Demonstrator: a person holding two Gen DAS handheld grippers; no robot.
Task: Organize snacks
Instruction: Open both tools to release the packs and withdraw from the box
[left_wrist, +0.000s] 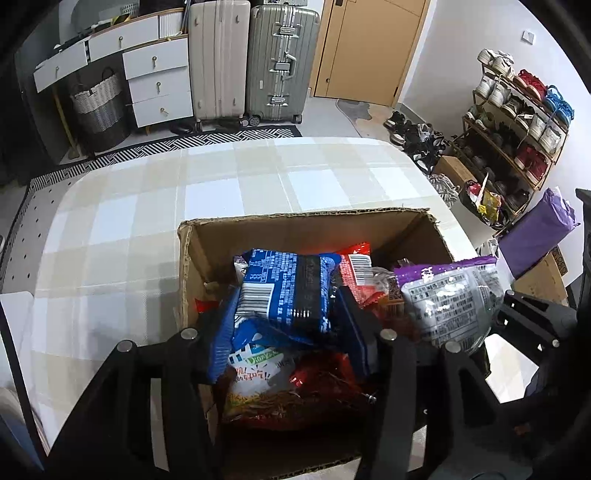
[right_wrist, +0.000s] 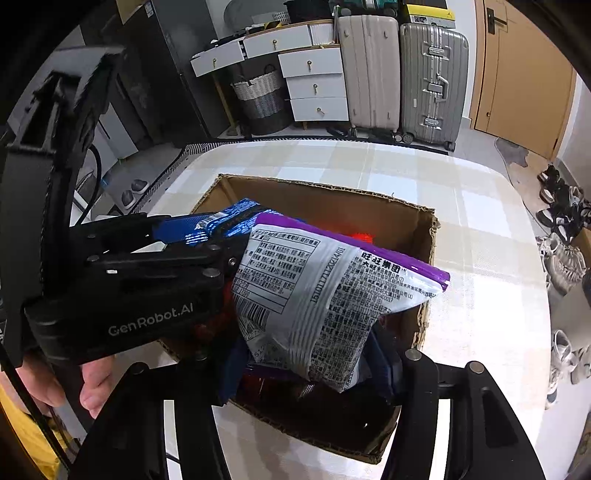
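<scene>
Your cardboard box (left_wrist: 207, 236) stands open on the checked tabletop (left_wrist: 147, 206) and is packed with snack packets.

Left claw (left_wrist: 284, 328): its two fingers straddle the blue packet (left_wrist: 284, 288), which lies on top of the pile at the box's left half. Whether the pads press on the packet or stand just clear of it cannot be told.

Right claw (right_wrist: 310, 365): its fingers flank the lower end of the purple-and-silver packet (right_wrist: 314, 295), which stands tilted above the box contents, purple seal edge uppermost. Contact of the pads with this packet cannot be confirmed either.

In the right wrist view, the left claw body enters from the left, carried by your hand (right_wrist: 92, 384), directly beside the purple-and-silver packet
</scene>
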